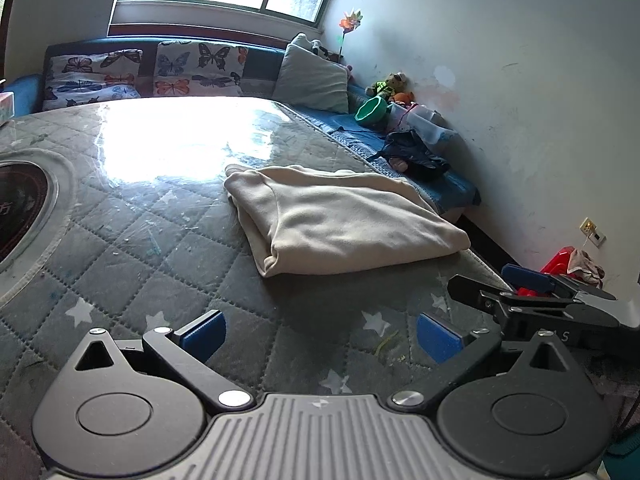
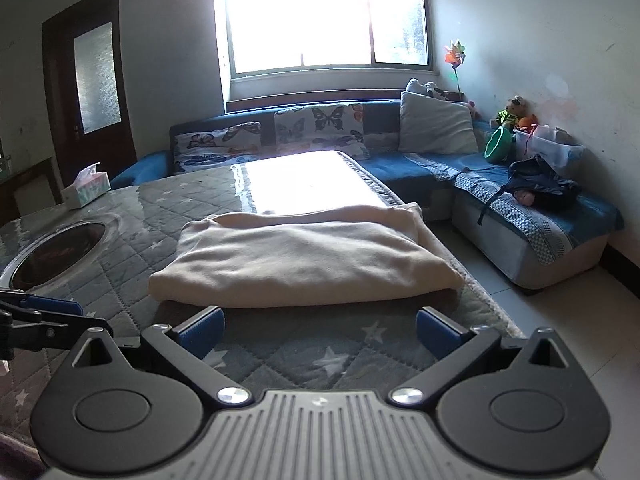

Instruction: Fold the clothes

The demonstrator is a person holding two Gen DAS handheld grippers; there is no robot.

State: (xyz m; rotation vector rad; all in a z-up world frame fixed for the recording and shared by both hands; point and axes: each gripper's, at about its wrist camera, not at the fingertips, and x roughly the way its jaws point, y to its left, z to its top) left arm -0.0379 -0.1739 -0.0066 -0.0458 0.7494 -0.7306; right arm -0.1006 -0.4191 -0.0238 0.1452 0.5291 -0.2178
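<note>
Folded beige garment (image 2: 304, 256) on quilted table (image 2: 168, 200); left gripper (image 1: 320, 338), right gripper (image 2: 320, 332) both spread, empty; tissue box (image 2: 86, 190) well apart

The left gripper (image 1: 320, 336) hovers low over the table's near edge, its blue-padded jaws spread wide and holding nothing. The right gripper (image 2: 320, 334) sits just beside it, level, equally wide and empty.

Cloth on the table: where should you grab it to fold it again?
Probably the cloth's near edge, from the front, one tool at each corner. It lies flat and folded, that edge faces both open tools, right tool and left tool.
</note>
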